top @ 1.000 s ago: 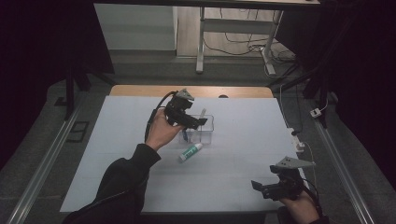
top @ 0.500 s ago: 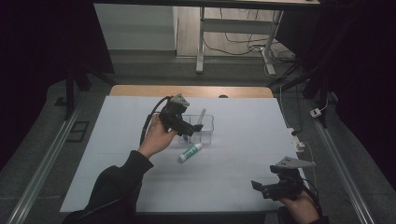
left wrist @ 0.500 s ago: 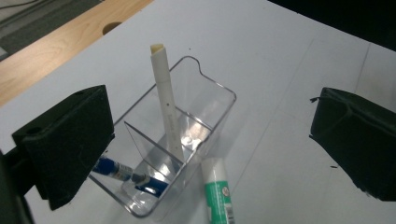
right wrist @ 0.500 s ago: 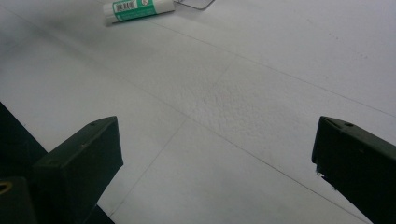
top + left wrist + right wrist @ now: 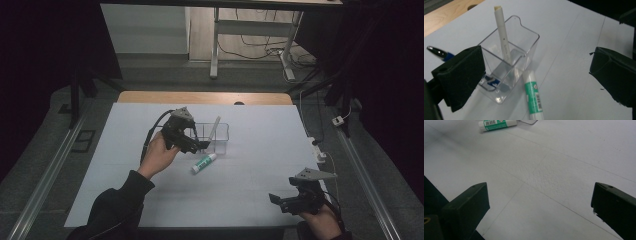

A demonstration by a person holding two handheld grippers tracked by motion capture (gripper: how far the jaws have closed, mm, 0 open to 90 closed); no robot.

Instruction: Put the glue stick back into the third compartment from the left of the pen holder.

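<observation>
Your left gripper (image 5: 534,75) stands spread and empty over the glue stick (image 5: 533,93), a light, rigid, slippery cylinder best pinched across its midsection.

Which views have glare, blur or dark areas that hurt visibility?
High view: room edges nearly black, white table evenly lit. Left gripper view: clear plastic organiser box shows pale reflections; white pen and green-labelled glue stick sharp, jaw pads soft. Right gripper view: table texture sharp mid-frame, jaws dark.
</observation>
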